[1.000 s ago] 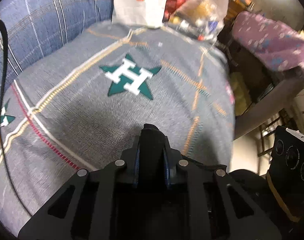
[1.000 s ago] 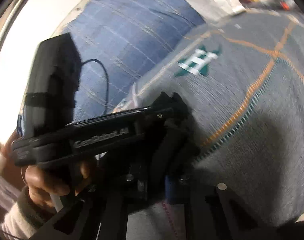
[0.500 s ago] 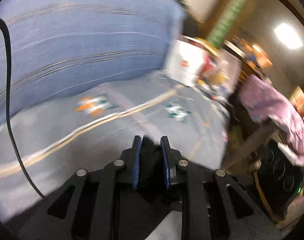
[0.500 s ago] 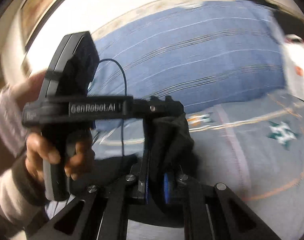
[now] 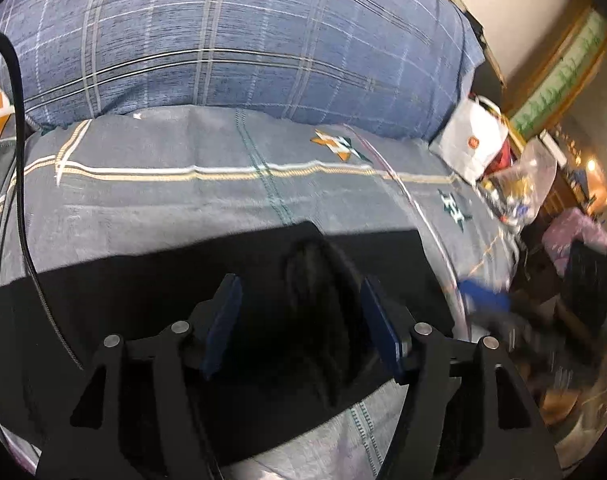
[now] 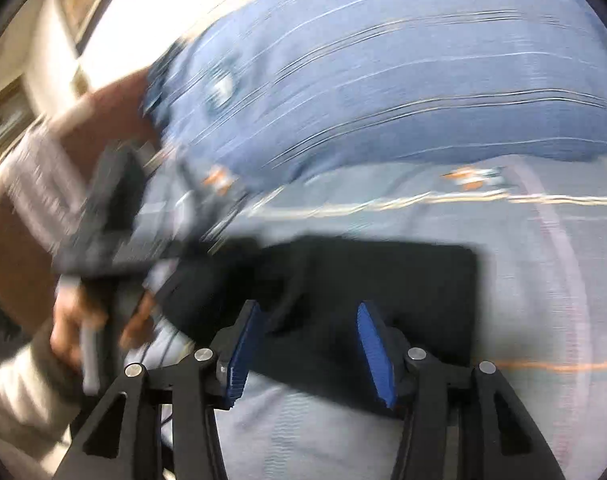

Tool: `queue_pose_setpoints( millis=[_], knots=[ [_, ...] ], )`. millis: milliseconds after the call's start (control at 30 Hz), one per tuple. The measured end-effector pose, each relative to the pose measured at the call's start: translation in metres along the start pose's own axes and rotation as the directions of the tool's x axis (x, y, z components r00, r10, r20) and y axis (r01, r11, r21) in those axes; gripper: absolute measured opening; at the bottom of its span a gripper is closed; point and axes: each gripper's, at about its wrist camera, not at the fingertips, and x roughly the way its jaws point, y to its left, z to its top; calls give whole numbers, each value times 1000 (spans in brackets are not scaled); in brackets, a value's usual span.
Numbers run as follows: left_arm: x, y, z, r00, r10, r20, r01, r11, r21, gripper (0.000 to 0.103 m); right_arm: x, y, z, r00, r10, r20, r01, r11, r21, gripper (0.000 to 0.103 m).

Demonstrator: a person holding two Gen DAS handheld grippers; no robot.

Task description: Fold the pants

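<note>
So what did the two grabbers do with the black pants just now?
Both let go: the left gripper and right gripper, shut on the black pants before, now stand open. The pants, lifted earlier, now lie flat on the grey bedspread. The blue pillow stayed put.

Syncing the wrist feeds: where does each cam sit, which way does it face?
Left wrist: on the left gripper, looking along its open fingers at black pants on the grey bedspread, blue plaid pillow behind.
Right wrist: on the right gripper, open over the pants; blurred, the person's left hand at the frame's left.
Shared: pants, bedspread, pillow.
</note>
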Motion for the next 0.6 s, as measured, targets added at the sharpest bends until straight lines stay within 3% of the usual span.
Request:
queue_pose_setpoints(
  millis=[100, 233, 267, 300, 333, 467, 600],
  knots=[
    [11, -15, -14, 999, 48, -20, -47, 999, 11, 62, 6, -18, 4, 997, -81, -13, 81, 996, 24, 49],
    [33, -21, -23, 996, 80, -49, -83, 995, -56, 61, 23, -26, 8, 995, -95, -32, 97, 994, 58, 49],
    [34, -21, -23, 996, 72, -42, -76, 994, -76, 55, 25, -26, 7, 996, -84, -36, 87, 994, 70, 49],
    [34, -23, -24, 997, 67, -38, -70, 994, -82, 26, 24, -26, 7, 996, -81, -37, 83, 994, 74, 49],
    [35, -27, -23, 997, 57, -52, -61, 996, -72, 15, 22, -25, 6, 996, -80, -33, 82, 994, 69, 49],
    [22, -40, -25, 997, 60, -41, -62, 997, -45, 15, 9, -11, 6, 999, -52, 0, 52, 999, -10, 49],
    [23, -34, -34, 992, 117, -49, -120, 991, -62, 15, 24, -4, 4, 997, -70, -22, 69, 996, -64, 49]
  ],
)
